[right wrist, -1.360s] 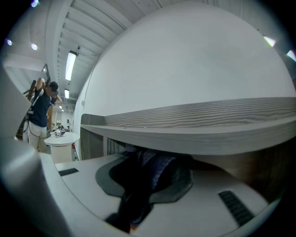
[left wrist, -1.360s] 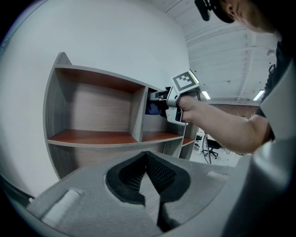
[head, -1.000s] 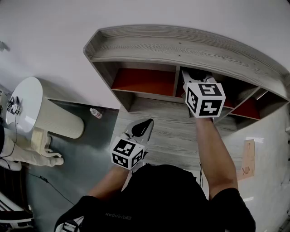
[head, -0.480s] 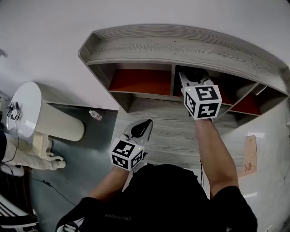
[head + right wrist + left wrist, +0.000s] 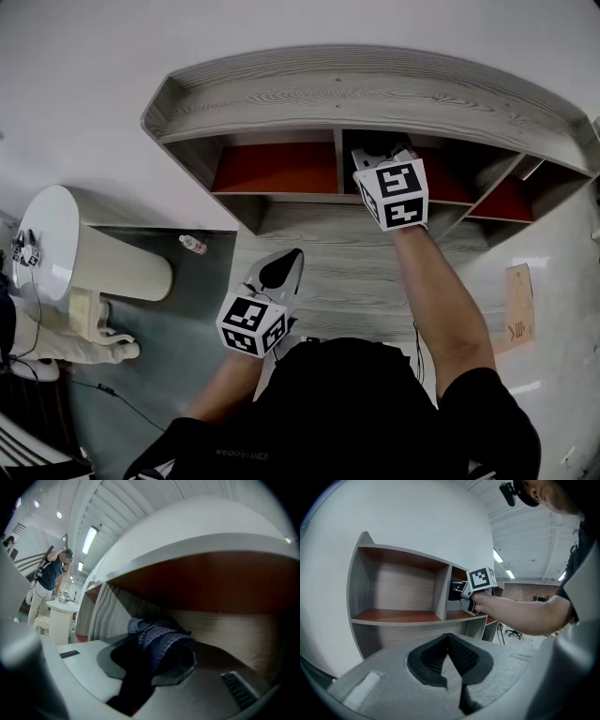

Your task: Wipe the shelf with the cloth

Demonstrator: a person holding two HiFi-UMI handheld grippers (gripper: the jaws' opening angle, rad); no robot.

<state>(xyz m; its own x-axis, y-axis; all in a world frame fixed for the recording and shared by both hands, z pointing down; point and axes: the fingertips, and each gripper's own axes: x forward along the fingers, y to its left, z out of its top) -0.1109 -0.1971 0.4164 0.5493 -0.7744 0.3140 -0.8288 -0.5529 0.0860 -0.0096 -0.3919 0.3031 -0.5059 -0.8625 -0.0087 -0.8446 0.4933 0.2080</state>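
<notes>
Right gripper (image 5: 157,660) clamps cloth (image 5: 161,637) inside shelf (image 5: 375,94) middle bay, looks mid-wipe, other bays likely left; left gripper (image 5: 449,654) closed, empty

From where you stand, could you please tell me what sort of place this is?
Probably an open office or lab hall: strip lights on a high ribbed ceiling, an office chair in the distance, and a round white table beside the wall shelf.
</notes>
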